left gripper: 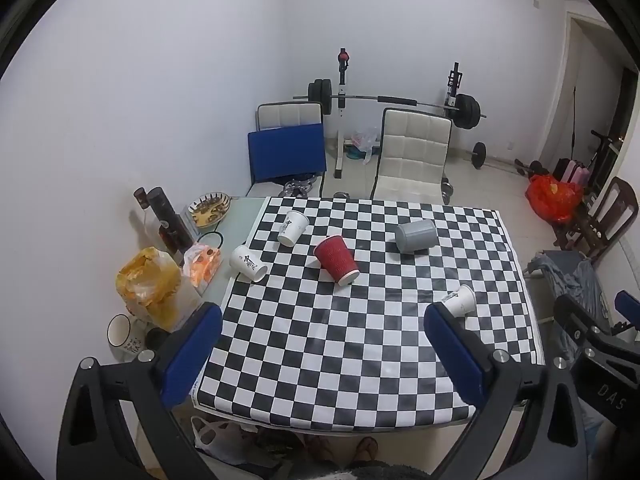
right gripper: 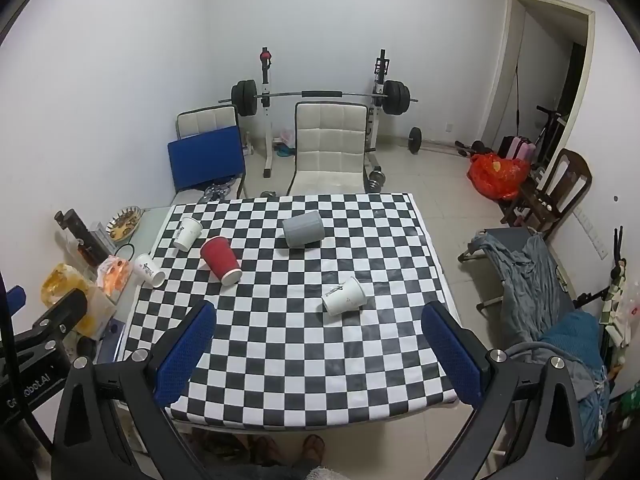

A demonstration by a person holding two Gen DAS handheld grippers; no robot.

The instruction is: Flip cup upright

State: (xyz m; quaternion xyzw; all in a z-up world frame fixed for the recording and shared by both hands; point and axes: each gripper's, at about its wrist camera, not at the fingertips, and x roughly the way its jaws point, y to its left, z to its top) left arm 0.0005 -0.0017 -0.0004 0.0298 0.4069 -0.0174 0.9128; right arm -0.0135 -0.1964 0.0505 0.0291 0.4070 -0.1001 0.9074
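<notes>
Several cups lie on their sides on the checkered tablecloth [left gripper: 360, 340]. A red ribbed cup [left gripper: 336, 260] lies near the middle and shows in the right wrist view [right gripper: 220, 260] too. A grey cup [left gripper: 416, 236] [right gripper: 303, 231] lies further back. Three white paper cups lie tipped: one far left [left gripper: 293, 227] [right gripper: 187, 233], one at the left edge [left gripper: 248, 263] [right gripper: 149, 270], one at the right [left gripper: 460, 300] [right gripper: 344, 296]. My left gripper [left gripper: 322, 320] is open and empty above the near table. My right gripper [right gripper: 318, 318] is open and empty, just short of the right white cup.
Bags [left gripper: 152, 284], dark bottles [left gripper: 168, 220], a bowl of snacks [left gripper: 210, 209] and a mug [left gripper: 122, 332] crowd the table's left strip. White chairs [left gripper: 412, 160] and a barbell rack [left gripper: 392, 100] stand behind. A cot with clothes [right gripper: 532, 280] stands to the right.
</notes>
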